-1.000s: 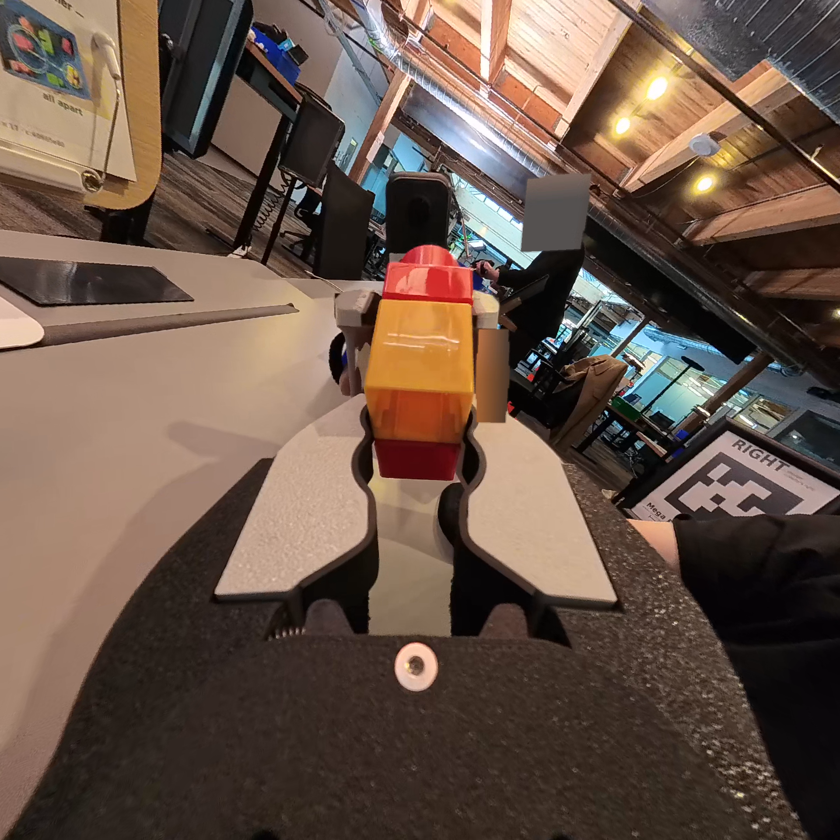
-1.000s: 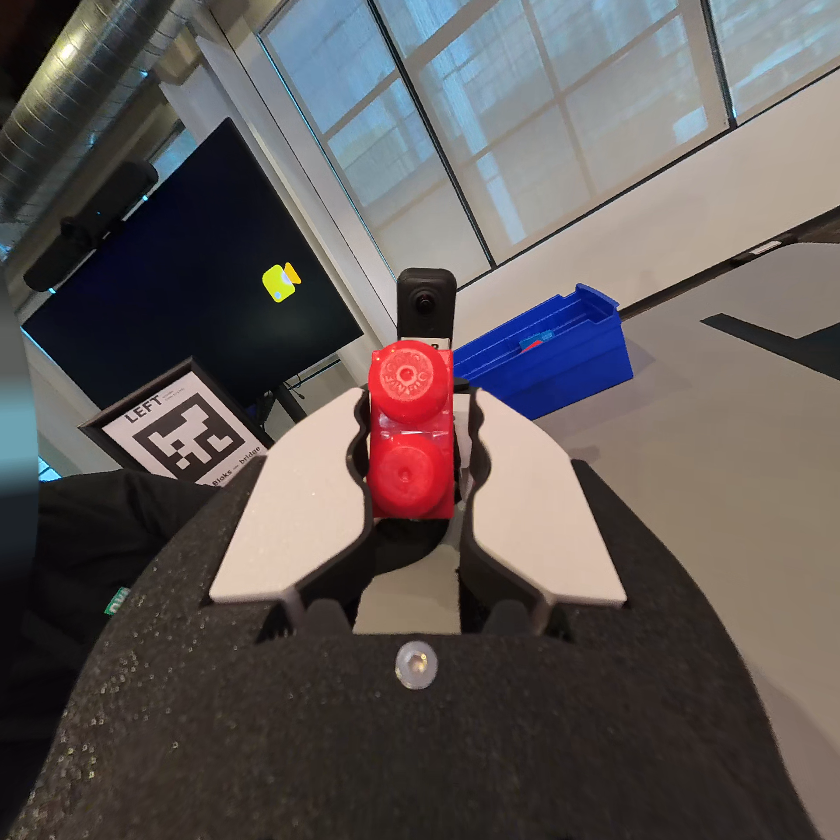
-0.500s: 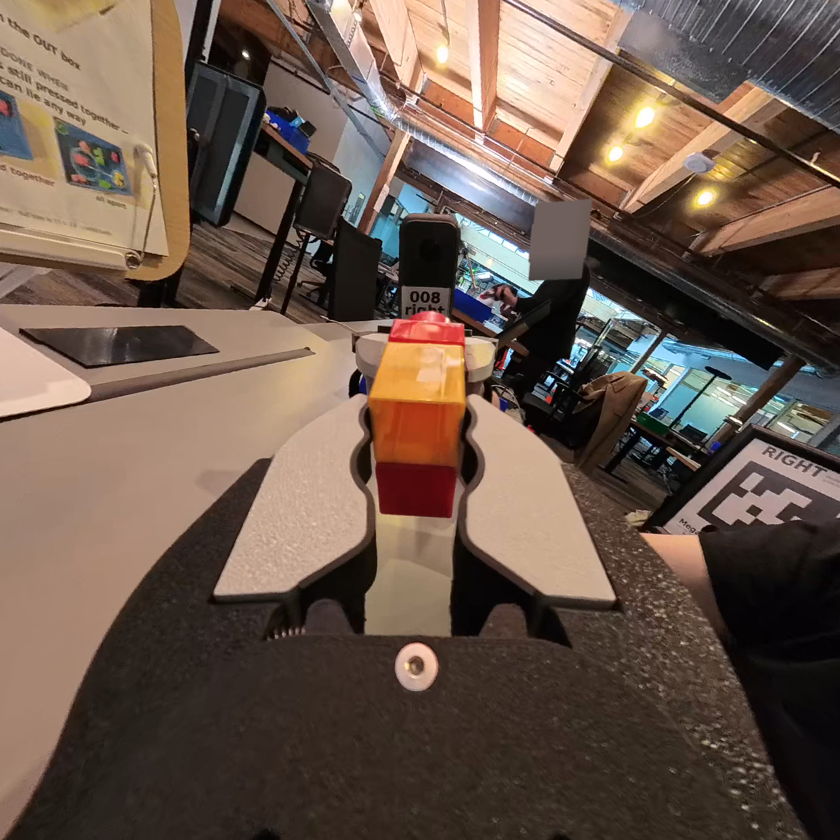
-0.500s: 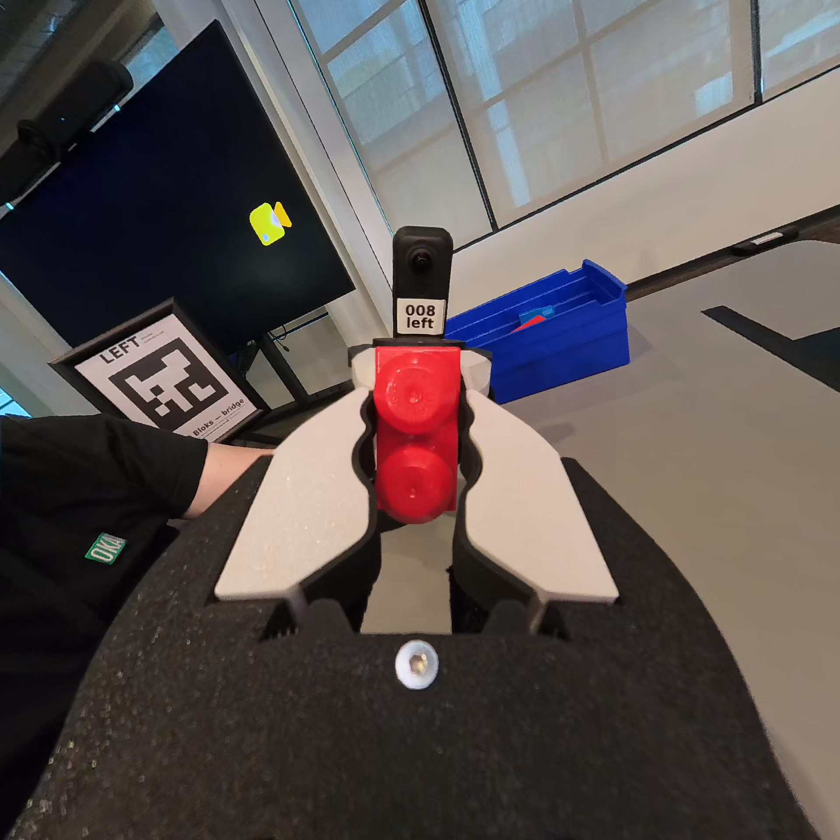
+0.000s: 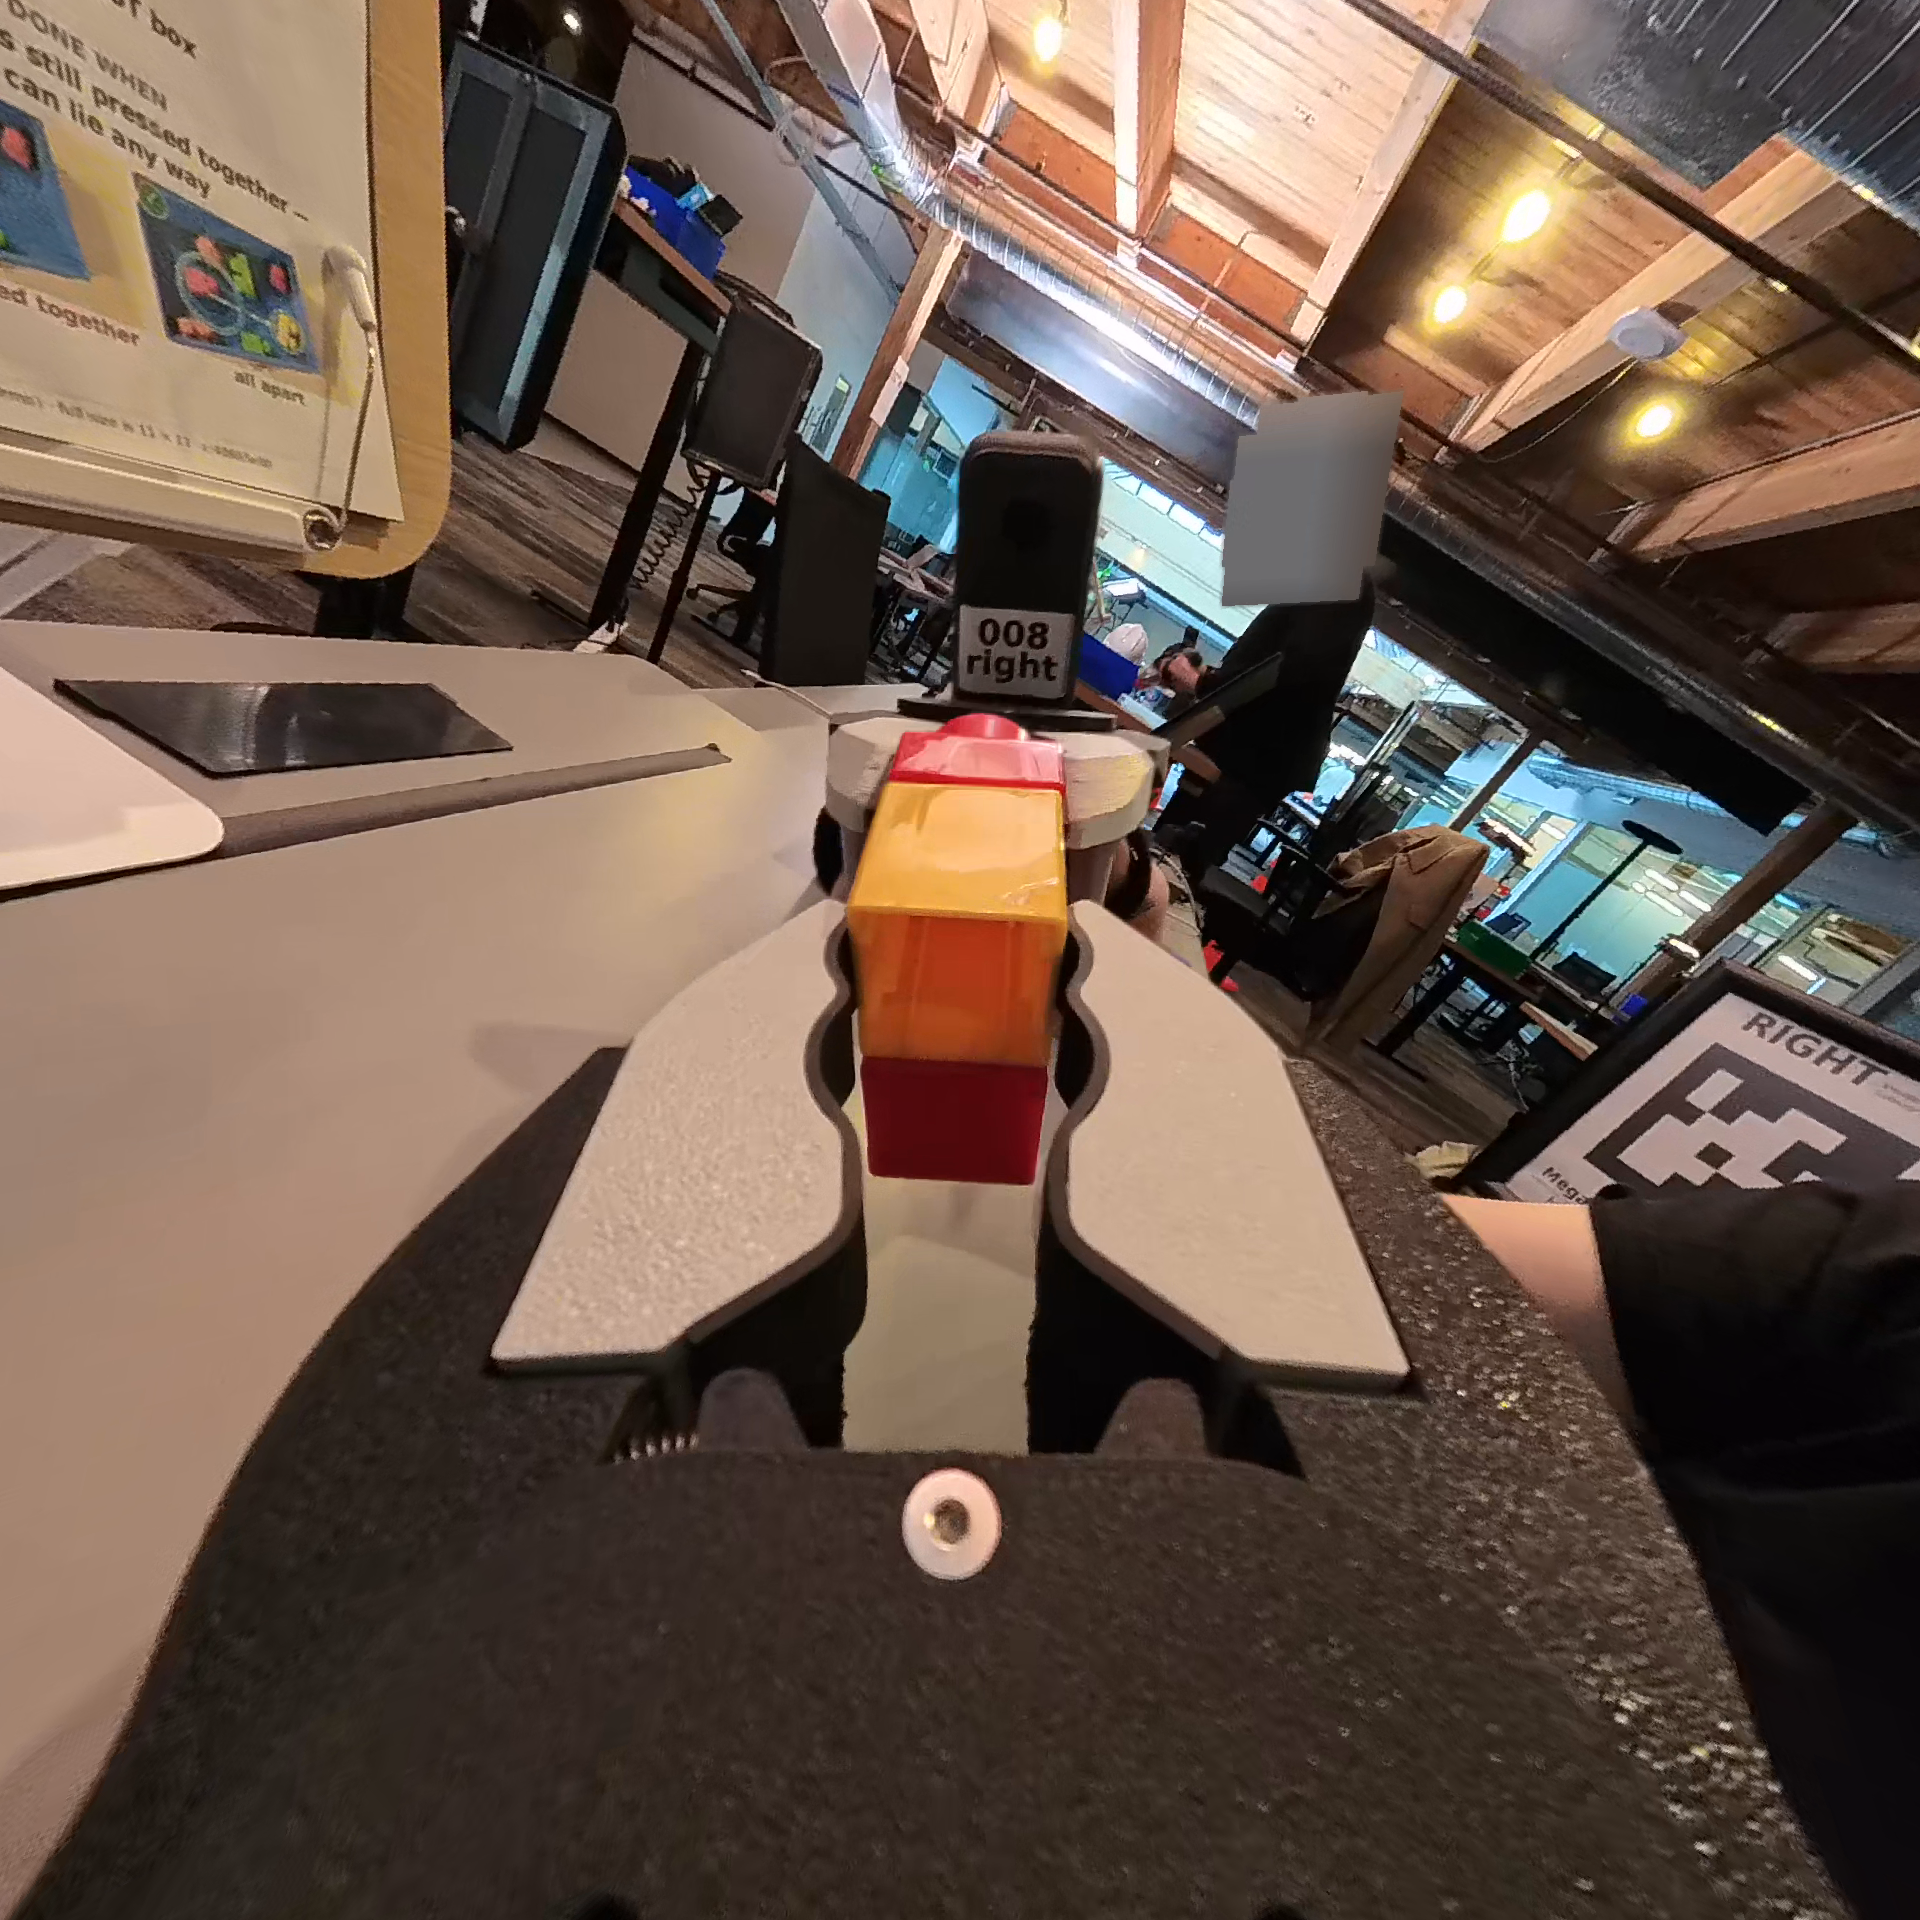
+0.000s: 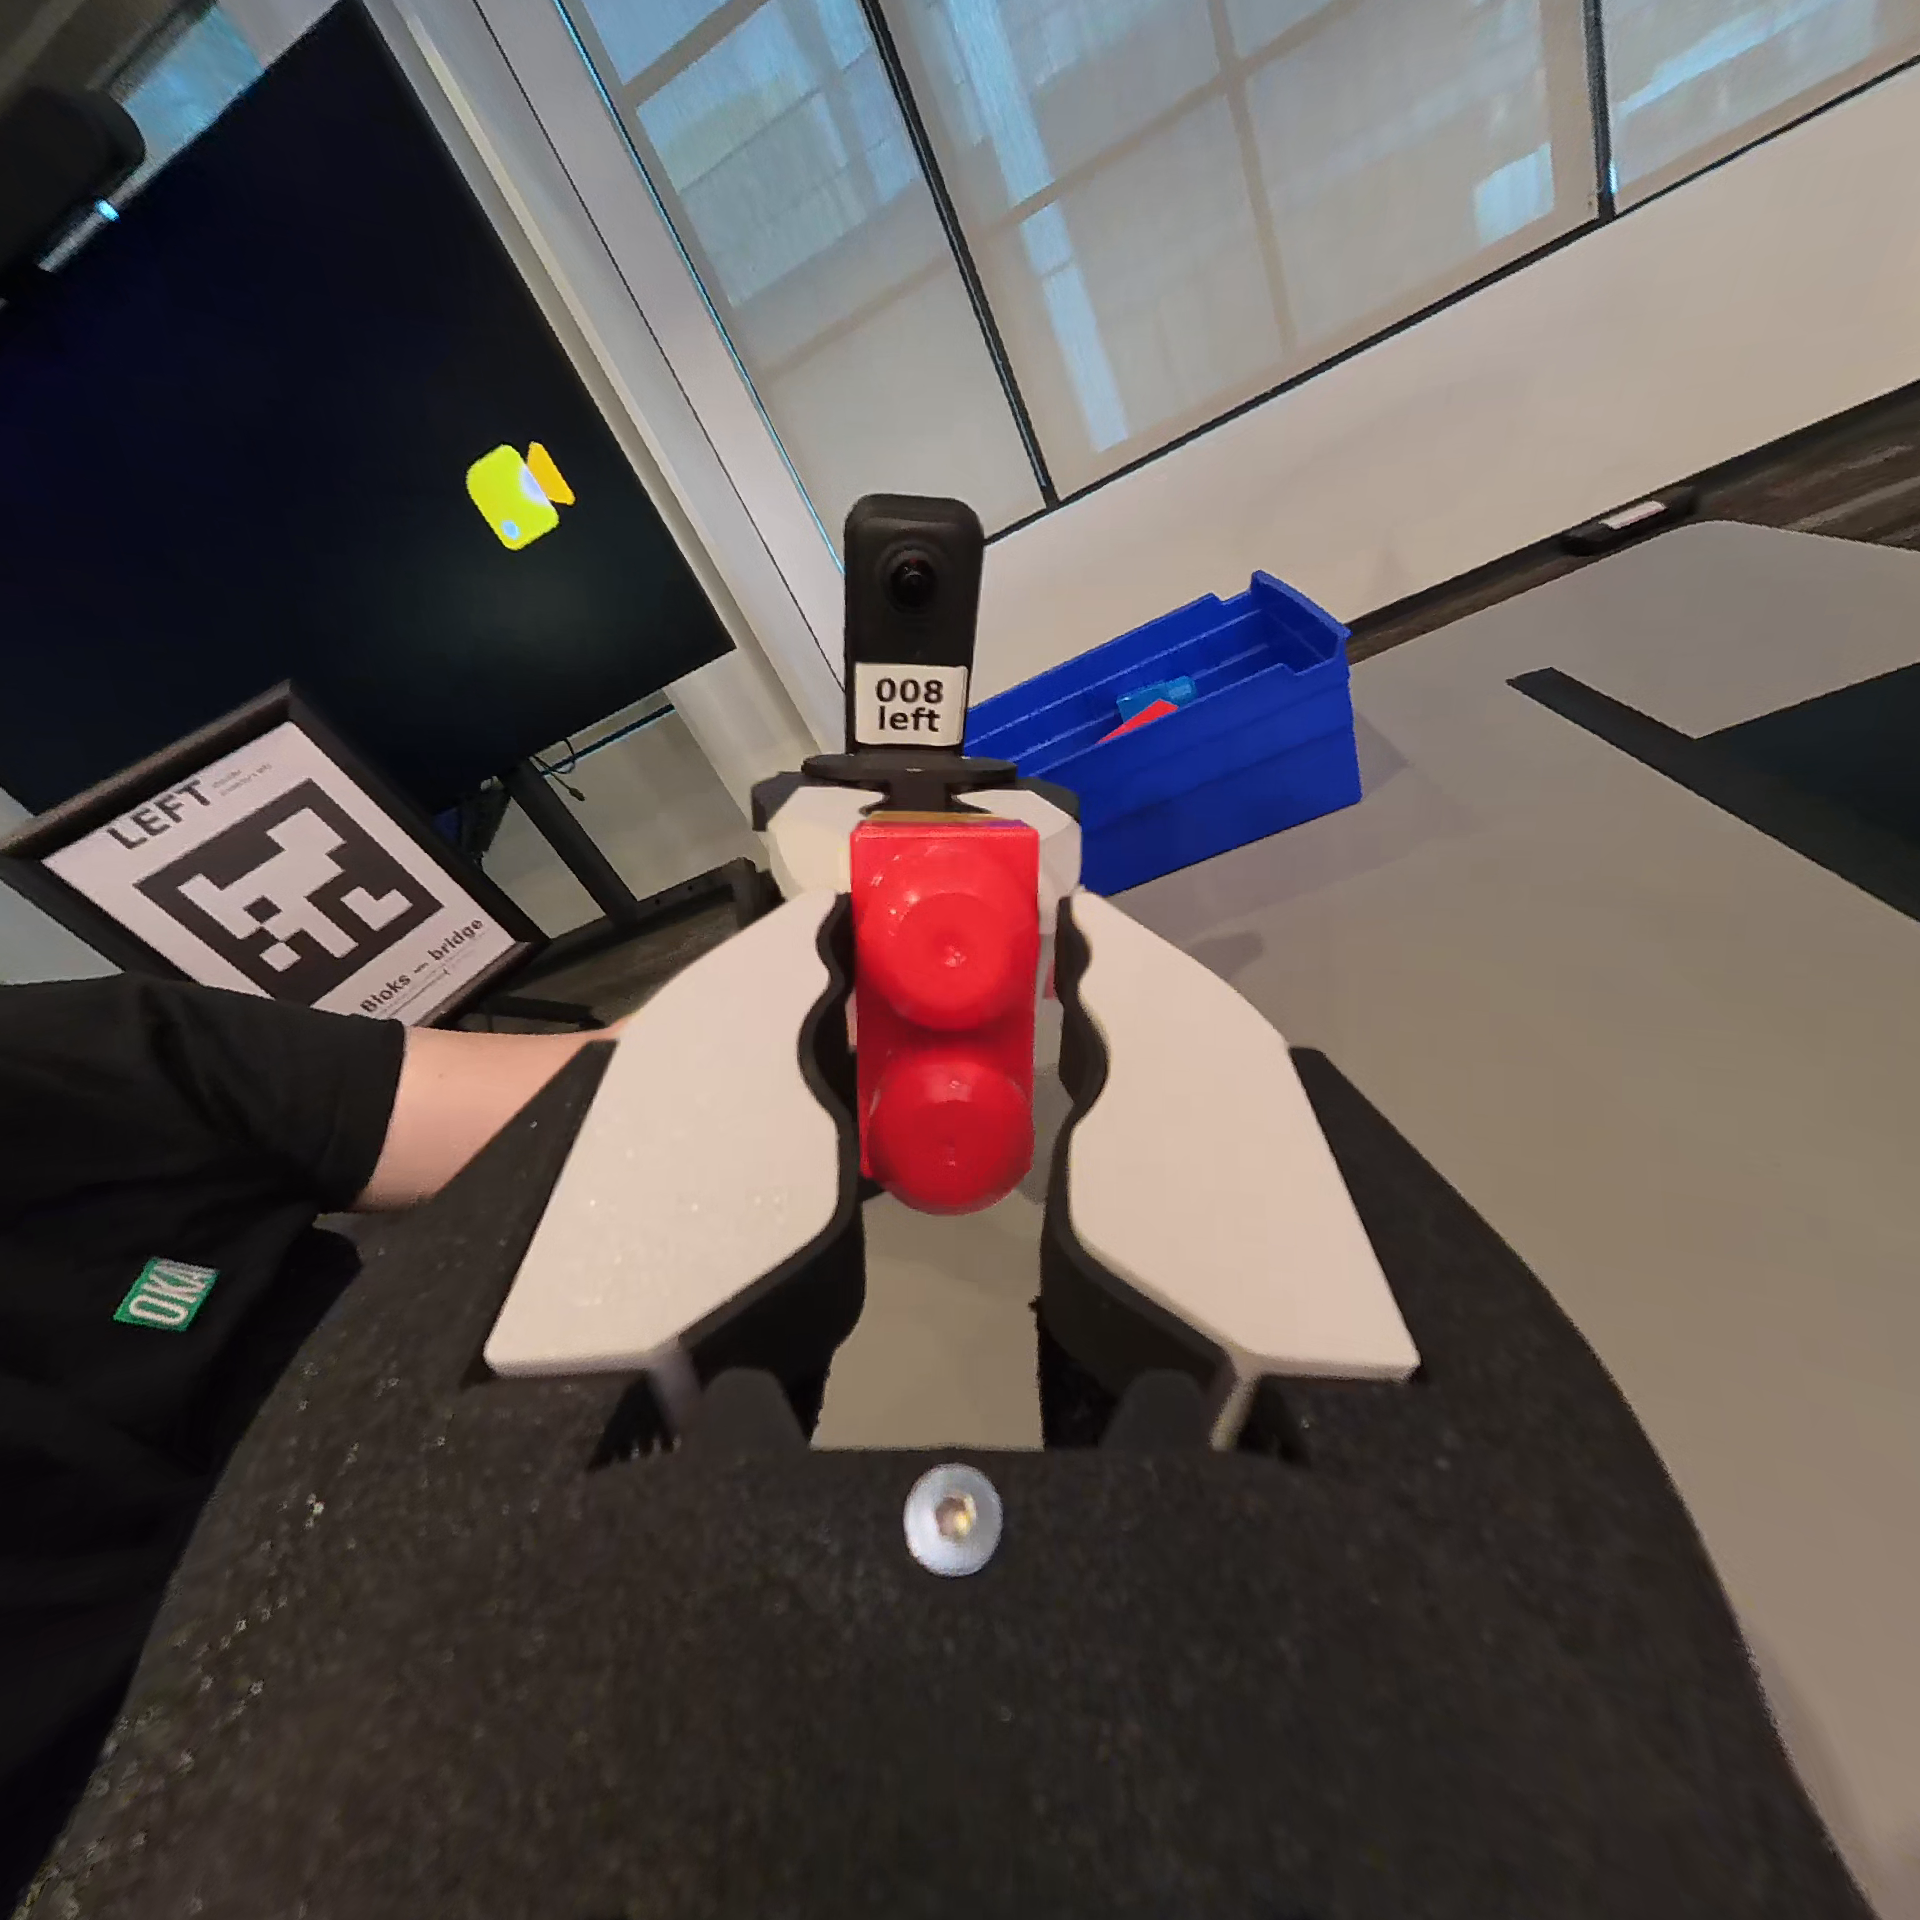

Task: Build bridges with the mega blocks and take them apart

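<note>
In the left wrist view my left gripper (image 5: 956,935) is shut on a yellow block (image 5: 956,904). A red block (image 5: 951,1122) is joined to its near end and another red block (image 5: 977,753) to its far end. My right gripper (image 5: 1101,800) faces me just beyond and holds that far red block. In the right wrist view my right gripper (image 6: 945,925) is shut on a red two-stud block (image 6: 940,1018), studs towards the camera. The left gripper (image 6: 800,831) shows right behind it. The blocks are held above the grey table (image 5: 312,987).
A blue bin (image 6: 1174,758) with a few blocks stands on the table at the back. A black mat (image 5: 281,717) and a white sheet (image 5: 83,810) lie at the left. Framed marker signs (image 6: 281,894) stand at the table's edges. A person's arm (image 6: 468,1081) is at the left.
Both grippers have levelled out while staying shut on the joined blocks. The facing gripper's camera now shows more fully in each view.
</note>
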Motion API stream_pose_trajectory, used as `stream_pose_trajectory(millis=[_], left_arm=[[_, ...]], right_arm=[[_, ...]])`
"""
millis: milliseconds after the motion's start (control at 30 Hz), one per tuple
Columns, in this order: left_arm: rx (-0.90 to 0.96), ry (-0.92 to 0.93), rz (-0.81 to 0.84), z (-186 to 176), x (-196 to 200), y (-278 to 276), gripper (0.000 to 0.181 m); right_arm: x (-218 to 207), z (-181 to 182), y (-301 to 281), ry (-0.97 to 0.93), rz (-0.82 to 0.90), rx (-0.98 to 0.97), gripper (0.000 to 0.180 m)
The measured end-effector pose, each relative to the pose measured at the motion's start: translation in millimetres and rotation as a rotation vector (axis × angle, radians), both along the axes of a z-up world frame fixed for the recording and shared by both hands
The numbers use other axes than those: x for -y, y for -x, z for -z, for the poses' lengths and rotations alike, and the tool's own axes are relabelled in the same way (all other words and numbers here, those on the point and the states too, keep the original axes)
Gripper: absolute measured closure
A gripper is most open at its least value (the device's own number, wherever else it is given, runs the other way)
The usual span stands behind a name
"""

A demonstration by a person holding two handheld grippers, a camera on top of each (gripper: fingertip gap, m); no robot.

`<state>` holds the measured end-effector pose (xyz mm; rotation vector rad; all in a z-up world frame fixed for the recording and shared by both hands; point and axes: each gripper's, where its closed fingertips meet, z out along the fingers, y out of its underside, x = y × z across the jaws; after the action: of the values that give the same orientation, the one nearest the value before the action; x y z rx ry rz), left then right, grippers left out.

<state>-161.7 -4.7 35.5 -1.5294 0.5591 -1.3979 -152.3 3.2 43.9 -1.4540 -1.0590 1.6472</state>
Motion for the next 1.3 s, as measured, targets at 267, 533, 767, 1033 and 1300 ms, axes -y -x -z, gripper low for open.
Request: stream_pose_trajectory(millis=[267, 533, 767, 1033, 1300], left_arm=[[-0.063, 0.004, 0.029, 9, 3, -4, 0.146], [-0.124, 0.005, 0.066, 18, 6, -6, 0.146], [-0.083, -0.019, 0.048, 6, 6, -3, 0.146], [-0.120, -0.013, 0.060, 12, 8, -4, 0.146], [-0.150, 0.004, 0.081, 22, 8, -7, 0.146]], right_arm=[[6, 10, -4, -0.020, -0.046, 0.098, 0.147], [10, 21, -6, -0.049, -0.075, 0.158, 0.147], [8, 6, -3, -0.006, -0.049, 0.087, 0.147], [11, 11, -2, 0.048, -0.072, 0.120, 0.146], [12, 22, -5, 0.031, -0.092, 0.174, 0.146]])
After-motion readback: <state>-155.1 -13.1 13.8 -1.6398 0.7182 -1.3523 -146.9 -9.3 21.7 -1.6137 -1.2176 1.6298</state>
